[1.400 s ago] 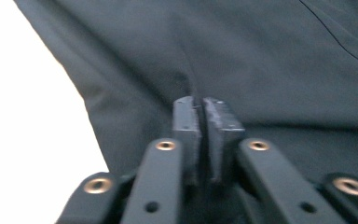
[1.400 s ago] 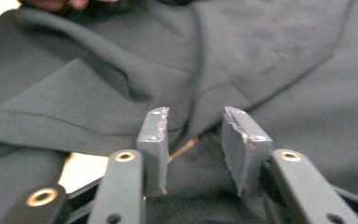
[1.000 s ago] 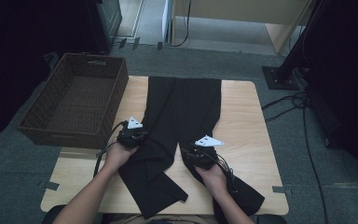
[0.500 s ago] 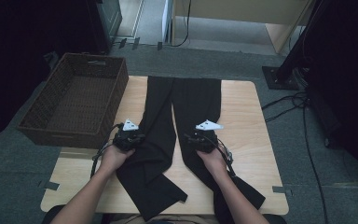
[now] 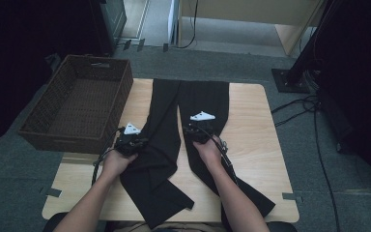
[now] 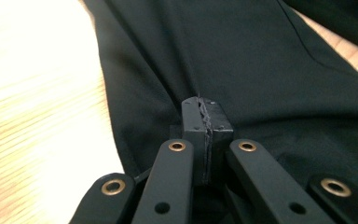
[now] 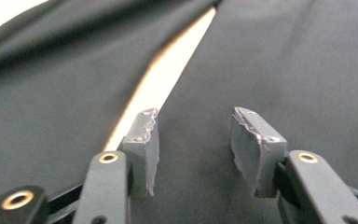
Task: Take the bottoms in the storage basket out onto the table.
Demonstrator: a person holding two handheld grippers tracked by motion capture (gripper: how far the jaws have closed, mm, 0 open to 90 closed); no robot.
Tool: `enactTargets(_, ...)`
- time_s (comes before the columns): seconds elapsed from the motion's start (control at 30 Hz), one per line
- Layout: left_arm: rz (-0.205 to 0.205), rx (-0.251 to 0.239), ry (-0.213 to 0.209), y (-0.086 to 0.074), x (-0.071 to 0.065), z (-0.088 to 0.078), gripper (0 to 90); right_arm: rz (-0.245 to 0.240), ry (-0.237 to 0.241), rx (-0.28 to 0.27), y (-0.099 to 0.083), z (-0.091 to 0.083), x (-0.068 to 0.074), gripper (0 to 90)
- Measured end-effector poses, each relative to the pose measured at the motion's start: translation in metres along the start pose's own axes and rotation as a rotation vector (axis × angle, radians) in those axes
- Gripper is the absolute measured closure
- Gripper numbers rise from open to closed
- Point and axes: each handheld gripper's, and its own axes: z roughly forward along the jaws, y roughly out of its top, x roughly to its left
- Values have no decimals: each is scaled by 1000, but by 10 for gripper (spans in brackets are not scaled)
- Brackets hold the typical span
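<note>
Trousers (image 5: 193, 104) spread flat; table (image 5: 253, 140) margins bare

trousers (image 5: 166, 145): black matt cloth | table (image 5: 251, 140): pale smooth wood | basket (image 5: 77, 106): brown rough wicker

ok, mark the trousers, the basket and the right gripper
trousers (image 5: 164, 130): high view, left leg's cloth.
basket (image 5: 43, 135): high view, near wicker wall.
right gripper (image 7: 193, 149): right gripper view, gap between open pads.
</note>
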Motion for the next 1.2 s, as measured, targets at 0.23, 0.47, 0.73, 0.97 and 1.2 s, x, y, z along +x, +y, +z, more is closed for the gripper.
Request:
enactTargets(0.23, -11, -1, 25, -3, 3, -1, 893, -84, -64, 55, -4, -14, -3, 900)
enactTargets(0.47, -18, 1, 24, -1, 3, -3, 794, -1, -19, 62, -32, -50, -23, 900)
enactTargets(0.73, 26, -50, -19, 31, -18, 6, 589, -11, 30, 73, -49, -71, -14, 900)
enactTargets(0.97, 41, -21, -43, 48, -35, 40, 538, -64, 35, 53, -57, -76, 4, 900)
enactTargets(1.2, 75, -33, -10, 47, -38, 60, 527, -48, 39, 37, -58, -74, 2, 899)
